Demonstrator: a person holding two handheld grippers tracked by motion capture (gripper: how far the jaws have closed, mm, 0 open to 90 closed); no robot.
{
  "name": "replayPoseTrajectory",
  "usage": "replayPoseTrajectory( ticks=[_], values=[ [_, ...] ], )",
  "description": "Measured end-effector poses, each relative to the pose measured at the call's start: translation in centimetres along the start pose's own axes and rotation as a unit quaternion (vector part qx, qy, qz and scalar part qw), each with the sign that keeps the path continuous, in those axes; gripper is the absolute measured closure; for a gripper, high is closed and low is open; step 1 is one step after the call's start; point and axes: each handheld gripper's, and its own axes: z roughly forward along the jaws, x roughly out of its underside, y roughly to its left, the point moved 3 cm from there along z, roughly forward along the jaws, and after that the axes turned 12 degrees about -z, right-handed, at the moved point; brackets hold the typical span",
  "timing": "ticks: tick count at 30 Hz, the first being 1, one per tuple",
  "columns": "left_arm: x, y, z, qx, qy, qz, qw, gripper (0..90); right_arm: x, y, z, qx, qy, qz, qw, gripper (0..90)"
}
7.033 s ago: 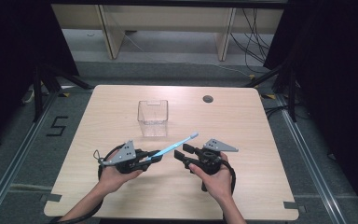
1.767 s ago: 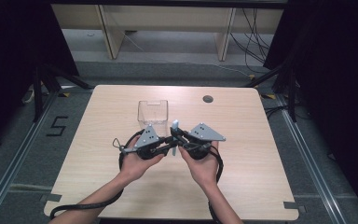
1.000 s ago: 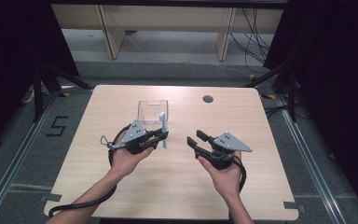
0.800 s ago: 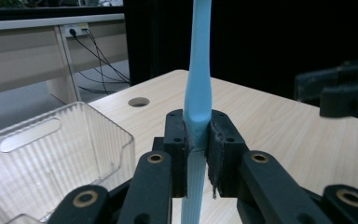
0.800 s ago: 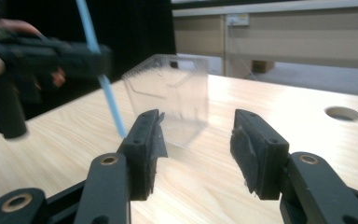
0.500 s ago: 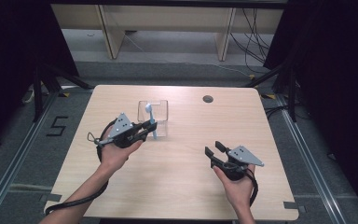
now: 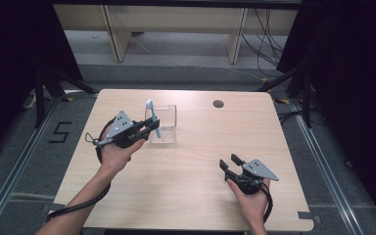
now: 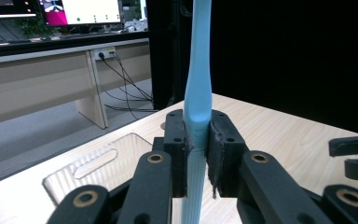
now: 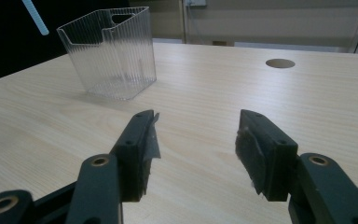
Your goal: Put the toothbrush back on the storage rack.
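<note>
A light-blue plastic toothbrush [image 8: 199,60] is clamped upright by the left gripper [image 7: 149,128] beside the clear ribbed plastic bin [image 9: 108,51], while the right gripper [image 9: 196,140], just opened, grips nothing.

In the left gripper view, the top edge is cutting off the upper end of the light blue toothbrush [image 8: 197,70], and the closed jaws are covering part of its handle. In the right gripper view, the top edge is cropping all but a short tip of it. In the high view, its bristles are staying too small to tell.
</note>
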Motion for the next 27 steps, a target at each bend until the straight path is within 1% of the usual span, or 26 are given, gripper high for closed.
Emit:
replayPoseTrajectory(
  ticks=[1, 2, 3, 4, 5, 6, 7, 8, 9, 10, 11, 12, 13, 16, 17, 18, 19, 20, 22, 23, 24, 25, 27],
  values=[
    [-0.1, 0.1, 0.0, -0.002, -0.002, 0.002, 1.0000, 78.4, 0.0, 0.0, 0.0, 0.002, 0.000, -0.002, 1.0000, 47.3],
    [-0.2, 0.2, 0.0, -0.005, -0.001, 0.002, 1.0000, 78.4, 0.0, 0.1, 0.1, 0.002, -0.005, 0.004, 1.0000, 47.4],
    [-0.3, 0.3, 0.0, -0.006, -0.002, 0.002, 1.0000, 78.4, 0.1, -0.1, 0.0, 0.006, -0.001, -0.015, 0.9999, 47.4],
    [-0.3, 0.3, 0.0, -0.006, -0.002, 0.002, 1.0000, 78.4, 0.1, -0.1, 0.0, 0.006, -0.001, -0.015, 0.9999, 47.4],
    [-0.3, 0.4, 0.0, -0.009, -0.001, 0.003, 1.0000, 78.4, 0.1, 0.2, 0.0, -0.001, -0.001, 0.001, 1.0000, 47.3],
    [-0.4, 0.6, 0.0, -0.014, -0.001, 0.005, 0.9999, 78.4, 0.1, 0.2, 0.0, 0.000, -0.001, 0.002, 1.0000, 47.3],
    [-0.6, 0.7, 0.1, -0.016, -0.005, 0.015, 0.9997, 78.4, 0.1, 0.1, 0.1, 0.001, -0.006, -0.006, 1.0000, 47.3],
    [-0.7, 0.8, 0.1, -0.019, -0.003, 0.018, 0.9996, 78.4, 0.2, 0.4, 0.1, 0.001, -0.003, 0.008, 1.0000, 47.3],
    [-0.7, 0.9, 0.1, -0.022, -0.004, 0.019, 0.9996, 78.4, 0.1, 0.2, 0.1, 0.008, -0.007, -0.007, 0.9999, 47.3],
    [-0.7, 0.9, 0.1, -0.022, -0.004, 0.019, 0.9996, 78.4, 0.1, 0.2, 0.1, 0.008, -0.007, -0.007, 0.9999, 47.3],
    [-0.8, 1.0, 0.2, -0.027, -0.001, 0.022, 0.9994, 78.4, 0.1, 0.1, 0.2, 0.007, -0.010, -0.011, 0.9999, 47.2],
    [-0.8, 1.0, 0.2, -0.027, -0.001, 0.022, 0.9994, 78.4, 0.1, 0.1, 0.2, 0.007, -0.009, -0.011, 0.9999, 47.3],
    [-0.9, 1.2, 0.2, -0.032, 0.001, 0.022, 0.9992, 78.4, 0.2, 0.2, 0.2, 0.006, -0.008, -0.005, 0.9999, 47.2],
    [-0.9, 1.7, 0.3, -0.039, 0.004, 0.022, 0.9990, 78.4, 0.2, 0.2, 0.1, 0.003, -0.008, -0.003, 1.0000, 47.1],
    [-0.9, 1.8, 0.4, -0.042, 0.005, 0.022, 0.9989, 78.4, 0.2, 0.3, 0.0, 0.006, -0.006, 0.005, 1.0000, 47.1],
    [-0.9, 2.0, 0.4, -0.043, 0.005, 0.022, 0.9988, 78.4, 0.2, 0.3, 0.0, 0.007, -0.005, 0.008, 0.9999, 47.1],
    [-1.0, 2.1, 0.4, -0.045, 0.005, 0.022, 0.9987, 78.4, 0.2, 0.1, 0.0, 0.005, -0.001, -0.003, 1.0000, 47.0],
    [-1.0, 2.2, 0.5, -0.047, 0.004, 0.022, 0.9987, 78.4, 0.3, 0.1, 0.1, 0.004, -0.010, -0.001, 0.9999, 47.0],
    [-1.1, 2.4, 0.5, -0.048, 0.002, 0.023, 0.9986, 78.4, 0.3, 0.1, 0.1, 0.006, -0.010, 0.000, 0.9999, 46.9],
    [-1.1, 2.5, 0.5, -0.050, 0.002, 0.025, 0.9985, 78.4, 0.3, 0.0, 0.0, 0.009, -0.010, -0.010, 0.9999, 46.9],
    [-1.2, 2.6, 0.5, -0.051, 0.001, 0.026, 0.9984, 78.4, 0.2, -0.1, 0.0, 0.013, -0.012, -0.013, 0.9998, 46.9],
    [-1.2, 2.6, 0.5, -0.052, -0.001, 0.025, 0.9983, 78.4, 0.2, -0.1, 0.0, 0.011, -0.010, -0.009, 0.9999, 46.9],
    [-1.3, 2.7, 0.6, -0.054, -0.002, 0.027, 0.9982, 78.4, 0.2, 0.0, 0.0, 0.011, -0.011, -0.009, 0.9998, 46.9]
  ],
)
